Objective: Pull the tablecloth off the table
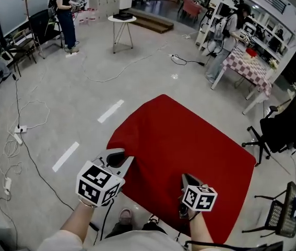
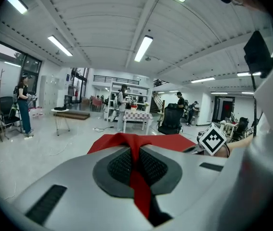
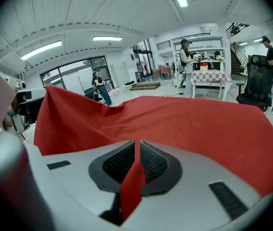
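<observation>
I have both tools closed on the cloth [image 1: 181, 140]. My left tool [image 1: 120, 160] pinches its near left corner. In the left gripper view the jaws of that tool [image 2: 136, 150] are shut, with a thin fold of red clamped between the pads and trailing back toward me. My right tool [image 1: 188, 179] grips the near edge further right. The right gripper view shows the same thing at that tool [image 3: 137, 150]: jaws together and a red strip squeezed between them.

From the head view the cloth spreads away from me as one broad red sheet, its far corner pointing out over the grey floor [image 1: 85, 77]. In the right gripper view its left corner [image 3: 49, 93] is pulled up into a peak, higher than the rest. The table is hidden under the fabric, so I can't tell how much of the cloth lies on it.

To the right a black chair [image 1: 283, 127] stands near the cloth. Far right, a person [image 1: 226, 35] stands at a table with a checked cover [image 1: 252, 67]. A small round table [image 1: 120, 20] stands far off, and cables [image 1: 22, 135] trail across the floor on the left.
</observation>
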